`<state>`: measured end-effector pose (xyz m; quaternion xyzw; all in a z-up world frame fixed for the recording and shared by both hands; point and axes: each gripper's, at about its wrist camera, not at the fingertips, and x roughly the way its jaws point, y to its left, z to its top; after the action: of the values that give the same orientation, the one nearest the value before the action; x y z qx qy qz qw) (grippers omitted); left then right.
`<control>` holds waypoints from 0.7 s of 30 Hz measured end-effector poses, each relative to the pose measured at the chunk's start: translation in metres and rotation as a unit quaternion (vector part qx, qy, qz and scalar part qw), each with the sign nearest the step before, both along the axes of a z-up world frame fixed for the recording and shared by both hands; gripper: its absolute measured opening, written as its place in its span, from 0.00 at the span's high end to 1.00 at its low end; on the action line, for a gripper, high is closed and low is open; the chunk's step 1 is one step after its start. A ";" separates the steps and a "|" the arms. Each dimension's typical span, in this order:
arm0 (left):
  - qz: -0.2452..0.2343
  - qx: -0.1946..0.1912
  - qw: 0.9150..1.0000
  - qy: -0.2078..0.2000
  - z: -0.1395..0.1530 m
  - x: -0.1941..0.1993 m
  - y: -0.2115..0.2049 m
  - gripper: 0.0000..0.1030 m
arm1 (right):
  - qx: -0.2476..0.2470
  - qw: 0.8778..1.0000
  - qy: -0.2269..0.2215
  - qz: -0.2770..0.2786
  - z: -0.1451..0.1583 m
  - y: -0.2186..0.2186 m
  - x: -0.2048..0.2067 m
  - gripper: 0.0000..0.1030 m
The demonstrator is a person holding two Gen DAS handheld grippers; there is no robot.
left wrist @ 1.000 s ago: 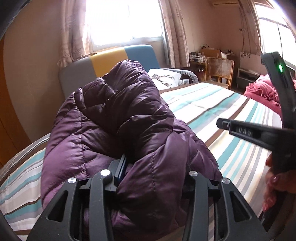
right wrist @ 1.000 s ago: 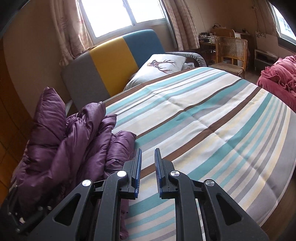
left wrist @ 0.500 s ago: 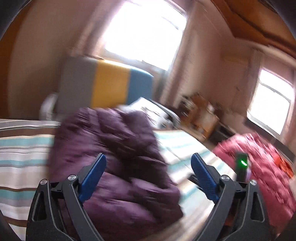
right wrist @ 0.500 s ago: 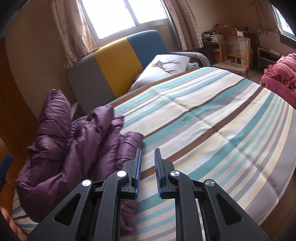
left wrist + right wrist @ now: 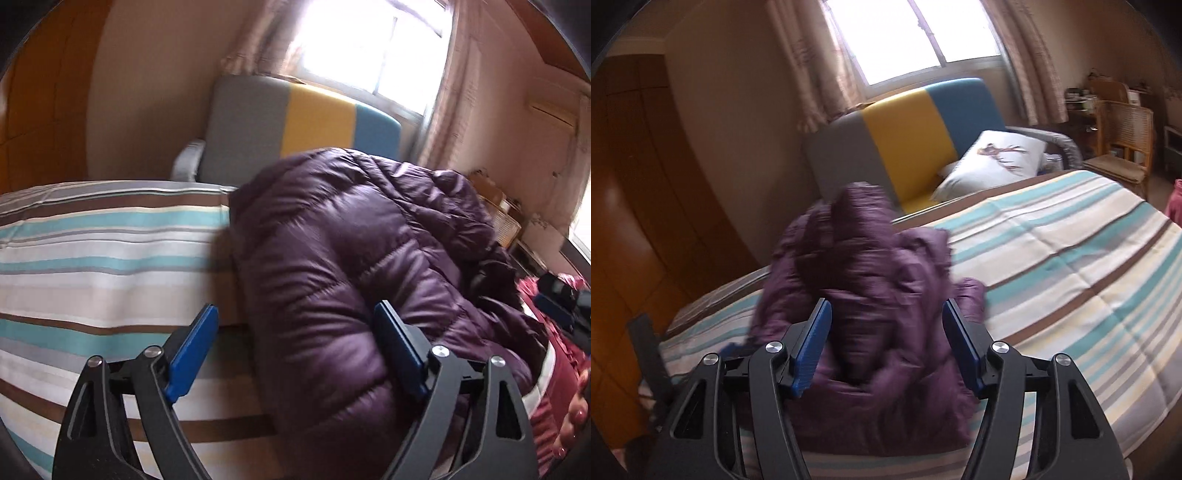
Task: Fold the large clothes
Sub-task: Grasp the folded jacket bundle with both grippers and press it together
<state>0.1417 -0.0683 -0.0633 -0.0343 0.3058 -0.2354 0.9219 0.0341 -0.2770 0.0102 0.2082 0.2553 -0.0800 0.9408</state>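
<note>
A bulky purple quilted jacket (image 5: 351, 266) lies bunched up on the striped bed (image 5: 92, 236). My left gripper (image 5: 295, 349) is wide apart and closing. Its right pad is against the jacket's near bulge and its left pad hangs over bare sheet, so nothing is gripped. In the right wrist view the jacket (image 5: 871, 280) is blurred. My right gripper (image 5: 886, 347) is opening, with the jacket's near folds between its pads and no grip that I can see. Part of the right gripper (image 5: 554, 304) shows at the far right of the left wrist view, above a hand (image 5: 576, 410).
A grey, yellow and blue sofa back (image 5: 905, 136) stands behind the bed, with a white pillow (image 5: 993, 162) on the seat. A wooden wardrobe (image 5: 635, 221) fills the left side. A wicker chair (image 5: 1123, 144) stands at the back right. The striped sheet (image 5: 1071, 266) stretches away to the right.
My left gripper let go of the jacket, spread its jaws and swung round to the jacket's left side. My right gripper opened from nearly shut and now faces the jacket.
</note>
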 end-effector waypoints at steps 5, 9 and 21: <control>-0.020 0.025 0.999 -0.014 0.000 -0.010 -0.016 0.20 | -0.013 0.999 0.044 0.014 -0.013 0.011 0.013 0.60; -0.035 0.027 0.999 -0.008 -0.001 -0.017 -0.024 0.20 | -0.017 0.994 0.101 -0.026 -0.043 0.001 0.013 0.72; -0.055 0.053 0.997 -0.022 0.001 -0.035 -0.042 0.20 | -0.020 0.999 0.010 -0.042 0.007 0.005 0.003 0.72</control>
<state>0.1069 -0.1103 -0.0626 0.0367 0.2988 -0.2696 0.9147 0.0375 -0.2720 0.0173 0.1990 0.2538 -0.1263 0.9381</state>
